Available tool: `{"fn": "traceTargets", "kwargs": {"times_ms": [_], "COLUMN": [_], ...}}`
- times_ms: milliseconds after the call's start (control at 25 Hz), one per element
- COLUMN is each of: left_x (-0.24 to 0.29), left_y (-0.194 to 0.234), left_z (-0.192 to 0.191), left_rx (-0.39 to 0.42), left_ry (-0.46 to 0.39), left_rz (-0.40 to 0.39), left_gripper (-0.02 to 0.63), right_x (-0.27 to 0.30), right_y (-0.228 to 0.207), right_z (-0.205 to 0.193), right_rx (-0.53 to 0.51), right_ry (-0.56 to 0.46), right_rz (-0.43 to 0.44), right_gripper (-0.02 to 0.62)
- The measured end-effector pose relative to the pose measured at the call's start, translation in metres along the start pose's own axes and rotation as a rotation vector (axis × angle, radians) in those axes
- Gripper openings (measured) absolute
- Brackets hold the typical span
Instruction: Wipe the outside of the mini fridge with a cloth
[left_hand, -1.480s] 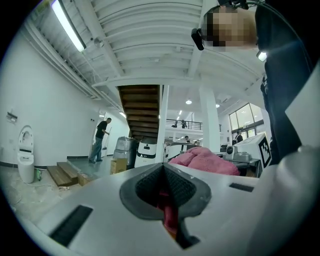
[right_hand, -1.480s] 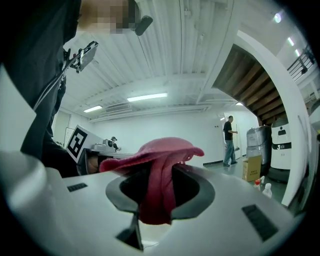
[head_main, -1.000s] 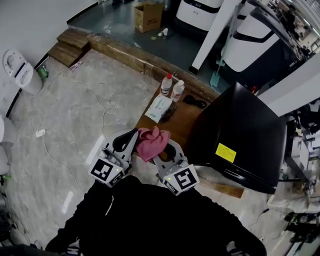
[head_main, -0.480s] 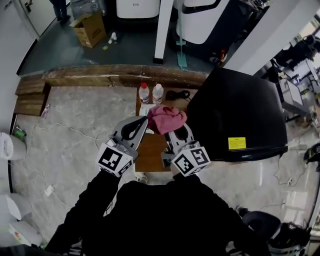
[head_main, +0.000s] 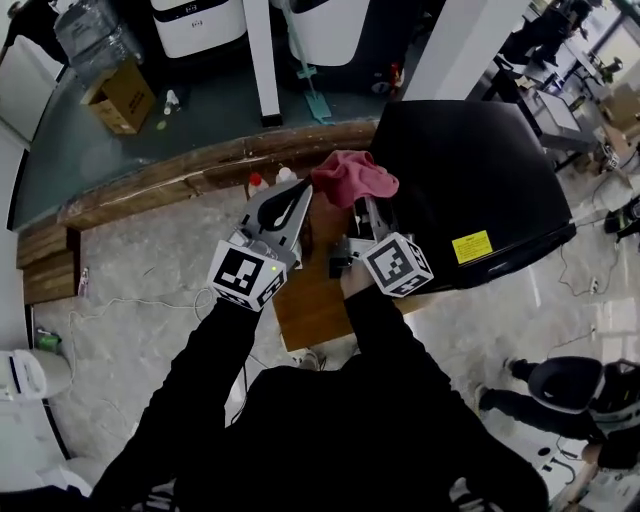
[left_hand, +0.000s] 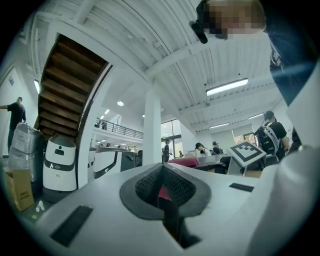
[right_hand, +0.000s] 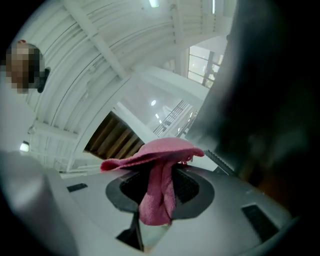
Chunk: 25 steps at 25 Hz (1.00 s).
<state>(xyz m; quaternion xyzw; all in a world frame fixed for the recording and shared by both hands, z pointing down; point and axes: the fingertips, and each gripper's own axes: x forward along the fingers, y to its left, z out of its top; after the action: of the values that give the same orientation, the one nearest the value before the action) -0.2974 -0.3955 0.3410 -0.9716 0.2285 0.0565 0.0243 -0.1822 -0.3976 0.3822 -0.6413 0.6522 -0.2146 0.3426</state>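
Observation:
The black mini fridge (head_main: 470, 170) stands at the right in the head view, with a yellow label (head_main: 471, 246) near its front edge. A pink cloth (head_main: 352, 177) is bunched at the fridge's top left corner. My right gripper (head_main: 362, 207) is shut on it; in the right gripper view the cloth (right_hand: 155, 152) drapes out of the shut jaws (right_hand: 159, 192), with the fridge (right_hand: 270, 100) a dark mass close on the right. My left gripper (head_main: 300, 192) sits just left of the cloth, shut, with a pink sliver pinched between its pads (left_hand: 162, 187).
A low wooden table (head_main: 310, 305) stands left of the fridge with two bottles (head_main: 258, 183) at its far end. A wooden ledge (head_main: 170, 175) runs behind. A cardboard box (head_main: 120, 98), white machines (head_main: 195, 25) and a pillar (head_main: 262, 60) lie beyond. A person (head_main: 560, 390) is at lower right.
Both grippers have carried the cloth up and away from the table toward the fridge's top left corner. The head view has swung round, so the fridge now lies nearer the middle.

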Motion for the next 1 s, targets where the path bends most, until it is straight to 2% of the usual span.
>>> {"fn": "traceTargets", "kwargs": {"times_ms": [200,360,480,760,1000], "left_x": [0.024,0.037,0.045,0.062,0.073], "left_y": [0.006,0.007,0.007,0.011,0.012], "left_z": [-0.018,-0.030,-0.038,-0.057,-0.085], "left_rx": [-0.022,-0.043,-0.029,-0.014,-0.054], "left_ry": [0.018,0.044,0.060,0.096,0.131], "left_rz": [-0.038,-0.073,-0.089,-0.114,-0.148], "left_gripper": [0.000,0.000,0.000,0.000,0.000], "right_x": [0.011,0.016,0.018,0.025,0.024], "right_y": [-0.038,-0.066,-0.088,-0.125,-0.154], "right_z": [0.009,0.017,0.019,0.008,-0.015], "right_rx": [0.200,0.286,0.379,0.603,0.722], "right_ry": [-0.109,-0.189,-0.245,-0.338,-0.358], "right_rz": [-0.106,-0.169,-0.205,-0.257,-0.283], "right_gripper": [0.111,0.110,0.110,0.109,0.107]}}
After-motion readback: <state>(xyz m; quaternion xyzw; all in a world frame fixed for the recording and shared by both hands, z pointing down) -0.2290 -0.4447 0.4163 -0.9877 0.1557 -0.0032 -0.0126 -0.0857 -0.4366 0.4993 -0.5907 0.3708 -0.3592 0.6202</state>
